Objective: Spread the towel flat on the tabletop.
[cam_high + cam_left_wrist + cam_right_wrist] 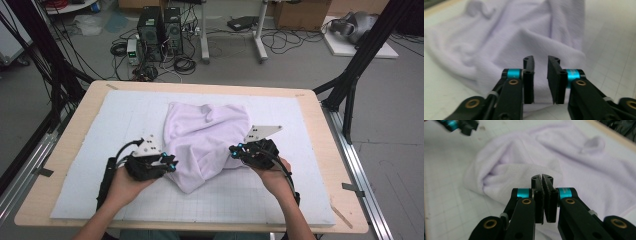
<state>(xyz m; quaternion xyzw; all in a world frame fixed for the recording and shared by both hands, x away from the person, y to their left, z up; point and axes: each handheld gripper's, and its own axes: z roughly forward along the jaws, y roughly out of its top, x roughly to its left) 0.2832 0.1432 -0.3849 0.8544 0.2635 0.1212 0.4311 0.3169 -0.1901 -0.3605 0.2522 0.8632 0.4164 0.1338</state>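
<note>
Lying bunched on the white mat (pixel 90 150), the pale cloth (pixel 205 140) is flanked by the left gripper (pixel 172 164), jaws parted around nothing, and the right gripper (pixel 234 150), jaws pressed together, empty.

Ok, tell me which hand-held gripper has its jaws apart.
The left hand-held gripper: a clear gap shows between its jaws. The right one is shut, jaws together.

Even, soft overhead light, faint shadows (both gripper views blurred, slightly washed-out)
</note>
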